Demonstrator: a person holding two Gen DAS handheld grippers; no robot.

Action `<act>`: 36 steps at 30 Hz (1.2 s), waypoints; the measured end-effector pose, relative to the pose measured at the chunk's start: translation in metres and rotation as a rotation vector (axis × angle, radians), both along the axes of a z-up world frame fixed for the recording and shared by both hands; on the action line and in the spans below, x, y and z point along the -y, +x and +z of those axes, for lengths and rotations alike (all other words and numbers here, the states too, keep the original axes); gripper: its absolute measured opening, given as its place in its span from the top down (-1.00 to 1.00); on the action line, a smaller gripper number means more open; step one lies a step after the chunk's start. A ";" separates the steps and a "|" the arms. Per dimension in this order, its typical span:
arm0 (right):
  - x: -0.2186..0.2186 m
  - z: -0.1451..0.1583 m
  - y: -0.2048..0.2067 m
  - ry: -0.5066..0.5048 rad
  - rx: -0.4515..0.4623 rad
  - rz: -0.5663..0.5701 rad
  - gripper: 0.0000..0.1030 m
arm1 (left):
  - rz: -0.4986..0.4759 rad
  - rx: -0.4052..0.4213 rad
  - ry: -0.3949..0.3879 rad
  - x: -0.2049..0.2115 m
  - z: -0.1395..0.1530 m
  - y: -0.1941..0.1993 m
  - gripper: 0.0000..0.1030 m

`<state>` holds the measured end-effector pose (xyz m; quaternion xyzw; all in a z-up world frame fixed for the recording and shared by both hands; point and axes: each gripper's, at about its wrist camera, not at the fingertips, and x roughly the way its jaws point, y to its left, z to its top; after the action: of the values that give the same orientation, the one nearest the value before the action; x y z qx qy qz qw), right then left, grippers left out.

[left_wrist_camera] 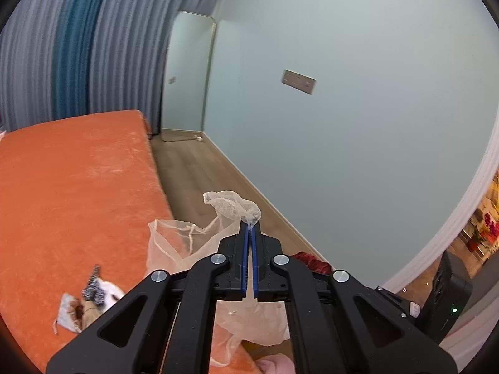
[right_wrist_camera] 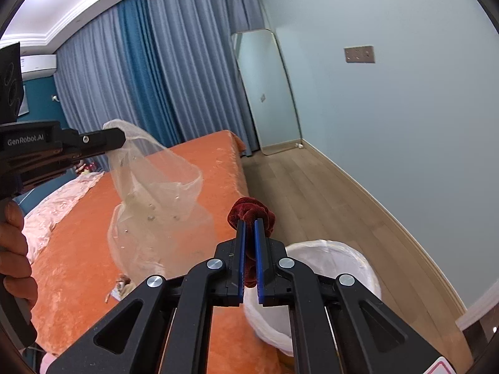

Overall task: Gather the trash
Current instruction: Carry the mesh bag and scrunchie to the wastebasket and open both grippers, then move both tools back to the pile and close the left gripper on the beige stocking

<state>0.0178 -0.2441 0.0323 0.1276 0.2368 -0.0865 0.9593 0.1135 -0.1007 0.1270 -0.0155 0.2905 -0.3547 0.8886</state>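
My right gripper (right_wrist_camera: 250, 220) clenched on a dark red scrunchie (right_wrist_camera: 251, 210) bunched at its tips, white-lined bin (right_wrist_camera: 330, 258) just below, my left gripper (left_wrist_camera: 250, 225) pinching a sheer mesh bag (left_wrist_camera: 232, 207), bag hanging long-axis downward over the orange bed (left_wrist_camera: 71, 180), small scraps (left_wrist_camera: 87, 299) lower left, mirror (left_wrist_camera: 188, 74) far ahead.

Scraps (left_wrist_camera: 84, 302) on the bed (left_wrist_camera: 71, 193), bin (right_wrist_camera: 327, 283) beside it, mirror (right_wrist_camera: 268, 93) against the far wall.

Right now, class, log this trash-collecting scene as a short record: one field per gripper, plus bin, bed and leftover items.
left gripper: shut on sheer mesh bag, held above the bed
right gripper: shut on dark red scrunchie
bin: white-lined, on the floor below the right gripper
bed: orange cover
leftover: small scraps on the bed
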 end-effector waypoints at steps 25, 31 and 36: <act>0.046 -0.052 0.018 0.055 -0.094 -0.090 0.55 | 0.012 0.007 0.120 0.075 -0.073 0.002 -0.43; 0.031 -0.046 0.019 0.040 -0.093 -0.073 0.35 | 0.070 -0.009 0.117 0.049 -0.077 0.005 -0.43; 0.011 -0.045 0.019 0.027 -0.094 -0.044 0.32 | 0.111 -0.035 0.108 0.022 -0.081 0.006 -0.43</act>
<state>0.0365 -0.2554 -0.0123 0.1415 0.2800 -0.1105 0.9430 0.1198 -0.1223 0.0457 0.0105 0.3233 -0.2884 0.9012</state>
